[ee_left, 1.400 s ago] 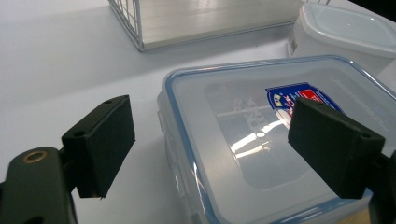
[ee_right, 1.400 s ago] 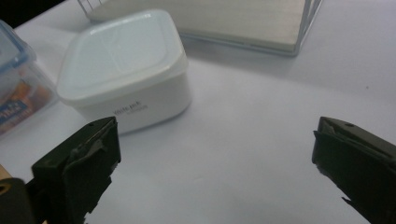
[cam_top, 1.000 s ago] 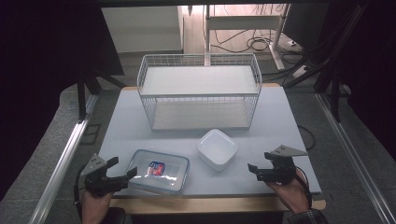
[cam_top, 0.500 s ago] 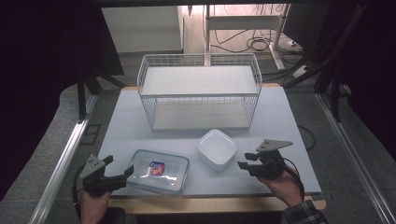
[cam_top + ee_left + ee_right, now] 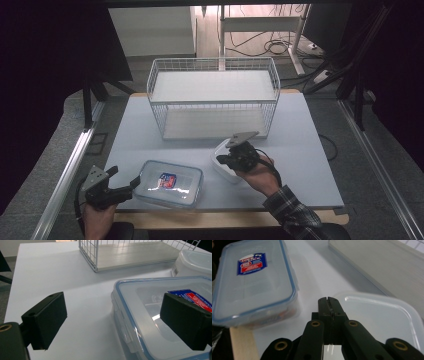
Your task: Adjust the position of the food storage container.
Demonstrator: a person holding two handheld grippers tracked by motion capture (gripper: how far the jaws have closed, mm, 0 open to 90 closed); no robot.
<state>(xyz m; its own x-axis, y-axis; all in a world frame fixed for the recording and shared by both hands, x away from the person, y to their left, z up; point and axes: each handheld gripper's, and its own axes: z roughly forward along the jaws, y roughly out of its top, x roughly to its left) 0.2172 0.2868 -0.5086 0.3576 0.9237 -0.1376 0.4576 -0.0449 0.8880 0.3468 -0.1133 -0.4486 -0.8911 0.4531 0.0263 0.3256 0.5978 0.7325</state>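
On the clear container (image 5: 170,183), red-and-blue label (image 5: 167,180).

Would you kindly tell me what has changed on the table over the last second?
The right hand-held gripper moved leftward from the table's right edge to over the white square container, and its jaws have just closed with nothing between them. The left hand-held gripper stayed open around the corner of the clear blue-rimmed container. Both containers and the wire rack kept their places.
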